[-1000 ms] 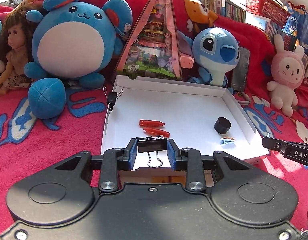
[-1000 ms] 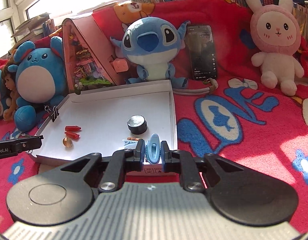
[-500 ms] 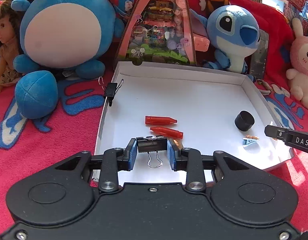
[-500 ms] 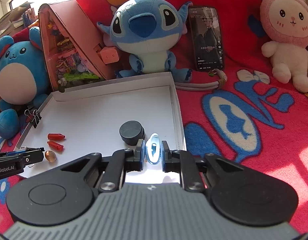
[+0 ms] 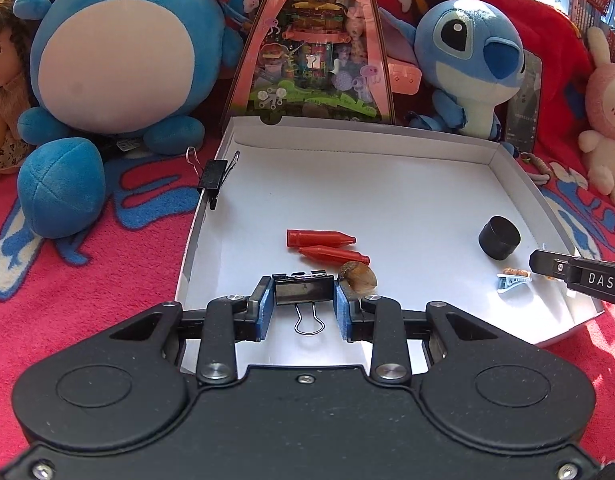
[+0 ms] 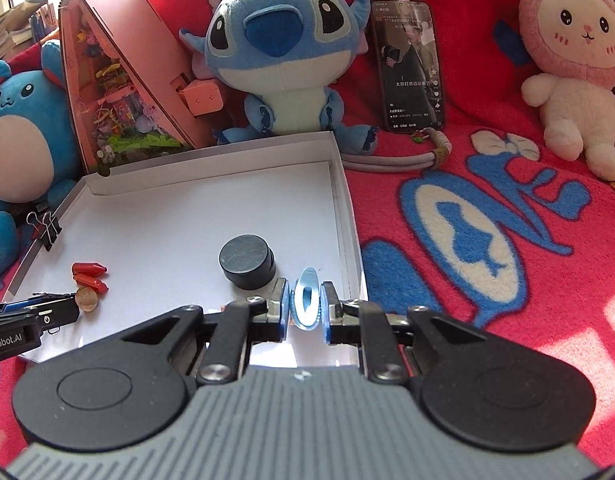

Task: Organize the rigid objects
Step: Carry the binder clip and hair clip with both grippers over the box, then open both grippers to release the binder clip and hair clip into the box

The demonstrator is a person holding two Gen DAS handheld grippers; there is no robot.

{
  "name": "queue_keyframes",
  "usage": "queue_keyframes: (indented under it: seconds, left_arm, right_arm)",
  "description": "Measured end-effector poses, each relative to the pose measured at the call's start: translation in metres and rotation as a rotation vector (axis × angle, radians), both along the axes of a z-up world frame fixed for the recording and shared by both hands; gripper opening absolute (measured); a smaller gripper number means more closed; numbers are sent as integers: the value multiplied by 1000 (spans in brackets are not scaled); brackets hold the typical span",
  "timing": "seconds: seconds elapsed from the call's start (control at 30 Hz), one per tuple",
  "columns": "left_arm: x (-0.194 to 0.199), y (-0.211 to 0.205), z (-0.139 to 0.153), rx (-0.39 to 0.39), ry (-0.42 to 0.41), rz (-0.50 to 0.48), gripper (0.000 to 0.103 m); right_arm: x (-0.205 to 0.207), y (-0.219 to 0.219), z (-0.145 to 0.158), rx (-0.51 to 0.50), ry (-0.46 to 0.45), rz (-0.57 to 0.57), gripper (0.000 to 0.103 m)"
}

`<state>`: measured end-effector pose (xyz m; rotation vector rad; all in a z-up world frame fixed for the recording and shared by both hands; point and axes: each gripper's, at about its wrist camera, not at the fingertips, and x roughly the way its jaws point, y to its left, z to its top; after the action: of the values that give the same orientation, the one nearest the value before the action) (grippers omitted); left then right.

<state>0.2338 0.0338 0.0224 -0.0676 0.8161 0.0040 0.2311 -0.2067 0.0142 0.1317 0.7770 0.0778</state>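
My left gripper (image 5: 304, 300) is shut on a black binder clip (image 5: 304, 291) and holds it over the near edge of the white cardboard tray (image 5: 387, 136). Just ahead lie two red bullet-shaped pieces (image 5: 321, 238) and a brown shell (image 5: 357, 278). My right gripper (image 6: 304, 305) is shut on a light blue hair clip (image 6: 306, 296) over the tray's near right corner (image 6: 343, 200), beside a black round cap (image 6: 246, 261). Another blue hair clip (image 5: 513, 281) lies in the tray near the right gripper's tip (image 5: 579, 276).
A second binder clip (image 5: 213, 174) is clamped on the tray's left wall. Plush toys (image 5: 119, 48), a pink triangular toy box (image 5: 317, 44), a blue Stitch plush (image 6: 279, 56) and a phone (image 6: 411, 66) stand behind the tray on a red blanket.
Both grippers have moved forward and lower over the tray, each still holding its clip. The tray contents have not moved.
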Motion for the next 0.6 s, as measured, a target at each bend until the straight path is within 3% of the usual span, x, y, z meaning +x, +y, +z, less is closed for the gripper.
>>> queue_keyframes:
  seconds: [0.6]
  left_arm:
    - [-3, -4, -1, 26, -37, -3, 31]
  right_arm:
    - [0, 5, -4, -9, -18, 21, 25]
